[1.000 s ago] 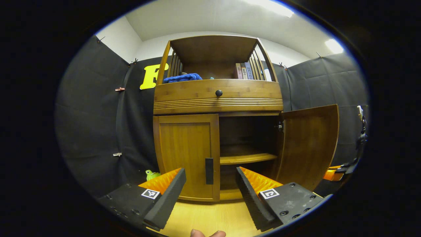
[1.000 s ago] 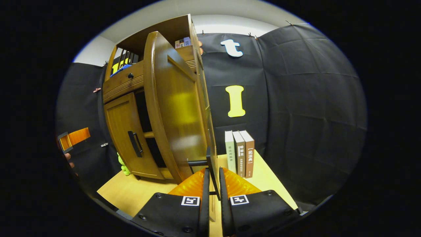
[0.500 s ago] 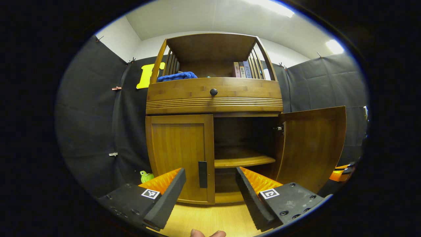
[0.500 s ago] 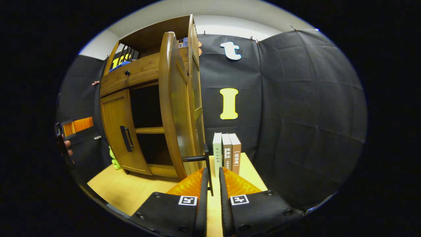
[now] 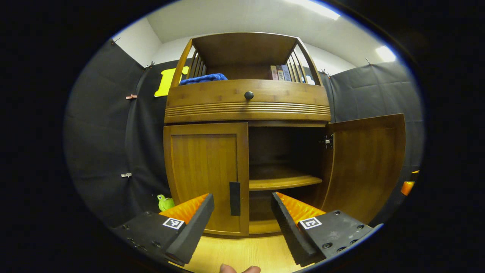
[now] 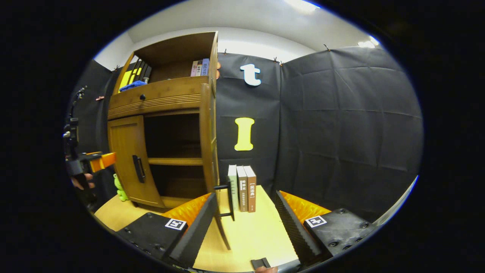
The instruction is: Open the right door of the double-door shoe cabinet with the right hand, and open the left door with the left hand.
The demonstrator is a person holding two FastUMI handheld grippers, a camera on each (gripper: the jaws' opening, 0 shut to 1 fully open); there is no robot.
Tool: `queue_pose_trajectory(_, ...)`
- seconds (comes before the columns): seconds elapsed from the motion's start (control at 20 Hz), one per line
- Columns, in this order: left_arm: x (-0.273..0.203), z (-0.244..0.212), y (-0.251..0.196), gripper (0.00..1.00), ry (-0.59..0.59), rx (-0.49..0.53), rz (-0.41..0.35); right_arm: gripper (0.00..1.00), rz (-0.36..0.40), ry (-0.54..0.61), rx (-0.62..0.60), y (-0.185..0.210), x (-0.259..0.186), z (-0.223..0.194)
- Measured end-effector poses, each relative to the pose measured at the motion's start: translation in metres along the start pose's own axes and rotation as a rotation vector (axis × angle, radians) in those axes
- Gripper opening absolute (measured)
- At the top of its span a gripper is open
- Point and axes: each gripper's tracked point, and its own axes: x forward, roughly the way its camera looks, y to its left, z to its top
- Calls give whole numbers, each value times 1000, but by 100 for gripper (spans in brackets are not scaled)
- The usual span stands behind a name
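The left gripper (image 5: 242,223) is spread before the shut brown wooden left door (image 5: 206,176), its black bar handle (image 5: 235,193) between the fingers, untouched. The right gripper (image 6: 246,223) gapes around the swung-out right door's handle (image 6: 227,201). Inside, a bare wooden shelf (image 5: 284,182).

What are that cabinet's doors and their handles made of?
The left door and right door look like bamboo or wood: warm brown, fine vertical grain lines and a glossy varnish that catches the light. The handle is a matte black bar, perhaps metal or plastic; the pictures cannot settle which.
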Motion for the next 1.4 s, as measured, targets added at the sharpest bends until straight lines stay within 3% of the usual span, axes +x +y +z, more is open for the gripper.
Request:
queue_pose_trajectory(0.05, 5, -4, 2, 95, 1, 3, 0, 100, 18, -8, 3, 10, -8, 4)
queue_pose_trajectory(0.2, 23, -12, 7, 93, -8, 22, -8, 98, 43, -16, 16, 35, -21, 12)
queue_pose_trajectory(0.25, 29, -15, 9, 93, -11, 25, -11, 93, 42, -24, 20, 42, -22, 16)
queue_pose_trajectory(0.3, 36, -17, 11, 93, -14, 26, -16, 98, 44, -25, 29, 49, -21, 18)
queue_pose_trajectory(0.35, 43, -20, 12, 93, -20, 27, -20, 93, 44, -23, 40, 56, -17, 19)
queue_pose_trajectory(0.45, 56, -23, 18, 93, -47, 42, -18, 93, 56, -19, 43, 72, -15, 21)
queue_pose_trajectory(0.55, 74, -35, 25, 96, -49, 52, -14, 98, 67, -27, 46, 87, -10, 25)
queue_pose_trajectory(0.65, 92, -45, 29, 95, -33, 48, -7, 93, 74, -29, 65, 99, -5, 28)
queue_pose_trajectory(0.7, 101, -48, 31, 95, -32, 49, 0, 98, 74, -33, 76, 104, -2, 30)
queue_pose_trajectory(0.8, 119, -59, 34, 93, -17, 42, 1, 93, 78, -34, 85, 112, 3, 31)
queue_pose_trajectory(1.1, 163, -77, 24, 86, 28, 26, -13, 98, 65, -33, 76, 116, 15, 31)
queue_pose_trajectory(1.2, 172, -79, 23, 80, 39, 25, 4, 98, 62, -28, 72, 114, 16, 29)
queue_pose_trajectory(1.35, 178, -78, 20, 44, 29, 20, 32, 98, 67, -27, 77, 110, 18, 28)
queue_pose_trajectory(1.4, 178, -78, 20, 40, 31, 22, 35, 98, 73, -28, 82, 110, 18, 28)
